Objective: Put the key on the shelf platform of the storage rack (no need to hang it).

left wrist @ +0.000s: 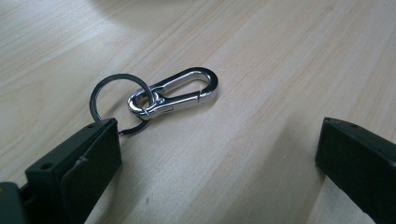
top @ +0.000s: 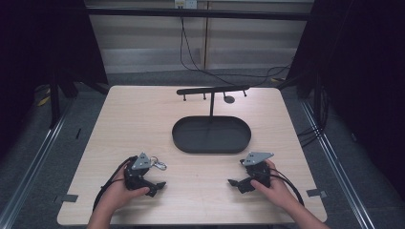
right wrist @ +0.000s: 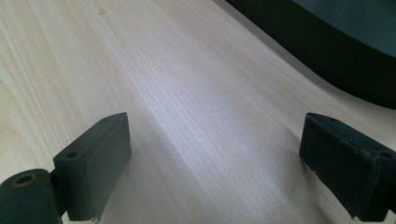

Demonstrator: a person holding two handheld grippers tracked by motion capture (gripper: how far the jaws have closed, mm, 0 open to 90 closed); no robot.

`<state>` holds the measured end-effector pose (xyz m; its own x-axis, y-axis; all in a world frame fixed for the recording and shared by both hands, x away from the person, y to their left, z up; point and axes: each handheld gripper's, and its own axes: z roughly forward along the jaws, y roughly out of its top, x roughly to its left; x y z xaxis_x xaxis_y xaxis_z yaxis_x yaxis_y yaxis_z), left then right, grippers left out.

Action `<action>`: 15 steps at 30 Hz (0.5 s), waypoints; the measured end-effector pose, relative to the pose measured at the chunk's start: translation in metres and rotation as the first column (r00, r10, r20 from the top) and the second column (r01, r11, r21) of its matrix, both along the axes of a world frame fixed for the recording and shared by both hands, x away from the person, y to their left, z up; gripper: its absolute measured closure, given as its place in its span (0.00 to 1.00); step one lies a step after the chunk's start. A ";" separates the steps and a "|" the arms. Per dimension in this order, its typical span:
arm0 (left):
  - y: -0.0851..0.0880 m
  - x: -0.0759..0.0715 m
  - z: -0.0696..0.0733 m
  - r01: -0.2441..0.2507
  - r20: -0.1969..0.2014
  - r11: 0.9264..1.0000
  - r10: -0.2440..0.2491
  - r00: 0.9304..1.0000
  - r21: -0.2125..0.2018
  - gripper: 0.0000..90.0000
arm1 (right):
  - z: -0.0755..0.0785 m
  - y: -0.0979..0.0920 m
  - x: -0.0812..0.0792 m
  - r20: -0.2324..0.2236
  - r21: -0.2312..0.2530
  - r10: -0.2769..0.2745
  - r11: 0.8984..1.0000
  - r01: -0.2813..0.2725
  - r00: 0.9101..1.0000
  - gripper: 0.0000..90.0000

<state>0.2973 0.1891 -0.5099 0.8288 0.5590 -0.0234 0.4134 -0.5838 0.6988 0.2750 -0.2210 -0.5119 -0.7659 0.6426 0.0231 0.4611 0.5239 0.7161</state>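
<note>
A silver carabiner clip [left wrist: 180, 93] joined to a dark key ring [left wrist: 100, 88] lies flat on the wooden table [top: 143, 119]. In the high view the clip [top: 158, 165] sits just beyond my left gripper [top: 154, 175]. The left gripper [left wrist: 217, 158] is open; its left fingertip [left wrist: 93, 149] covers the ring's near edge, whether it touches I cannot tell, and nothing is between the pads. My right gripper [top: 239, 172] rests low over bare wood at the front right, and in its own view the right gripper [right wrist: 215, 163] is open and holds nothing.
A black oval tray [top: 212, 150] sits mid-table, with a thin T-shaped stand [top: 212, 90] with small hooks rising from its far side. The tray's wall [right wrist: 327, 56] shows ahead of the right gripper. Cables run over the floor behind the table.
</note>
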 end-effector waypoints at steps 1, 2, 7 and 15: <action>0.000 0.000 0.000 0.000 0.000 1.000 0.000 1.000 0.000 0.00 | 0.000 0.000 0.000 0.000 0.000 0.000 1.000 0.000 1.000 0.10; 0.000 0.000 0.000 -0.001 -0.001 1.000 0.001 1.000 -0.001 0.00 | 0.000 0.000 0.000 0.000 0.000 0.000 1.000 0.000 1.000 0.10; 0.000 0.001 0.003 -0.004 -0.012 1.000 0.004 1.000 0.017 0.02 | 0.000 0.000 0.000 0.000 0.000 0.000 1.000 0.000 1.000 0.10; 0.001 0.005 0.015 -0.039 -0.089 0.997 0.045 0.995 0.068 0.19 | 0.000 0.000 0.000 0.000 0.000 0.000 1.000 0.000 1.000 0.10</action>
<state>0.3021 0.1902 -0.4951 0.8006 0.5963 -0.0587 0.4982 -0.6079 0.6183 0.2750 -0.2210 -0.5119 -0.7658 0.6426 0.0232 0.4613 0.5239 0.7161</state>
